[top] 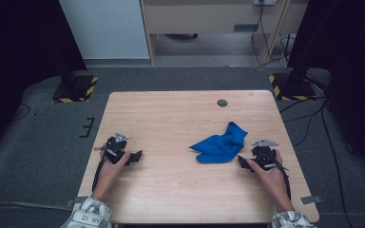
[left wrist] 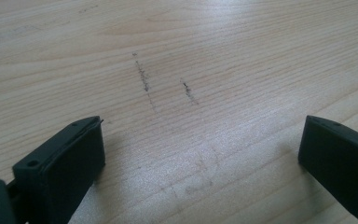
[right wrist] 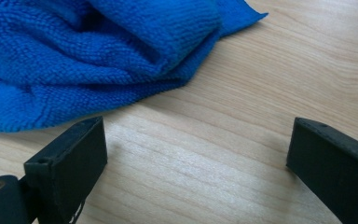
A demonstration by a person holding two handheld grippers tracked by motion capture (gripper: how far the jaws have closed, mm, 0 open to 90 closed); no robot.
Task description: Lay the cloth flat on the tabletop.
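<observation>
Tabletop: I see a pale wood-grain tabletop (top: 180,118), squarish with rounded corners, and a small dark round disc (top: 222,102) set in it toward 12 o'clock.
Cloth: a crumpled blue microfibre cloth (top: 221,145) lies at about 3 o'clock from the tabletop's middle; in my right gripper view its nubby looped pile (right wrist: 98,56) bunches in soft rolled folds, with one flat corner pointing away.
Left gripper: my black left gripper (top: 134,156) sits at about 9 o'clock, jaws spread wide over bare wood with nothing between them.
Marks: two short dark scuff streaks (left wrist: 142,77) on the grain ahead of the left jaws.
Right gripper: my black right gripper (top: 241,160) is just beside the cloth's near edge, jaws wide apart and empty, cloth at 11 o'clock.
</observation>
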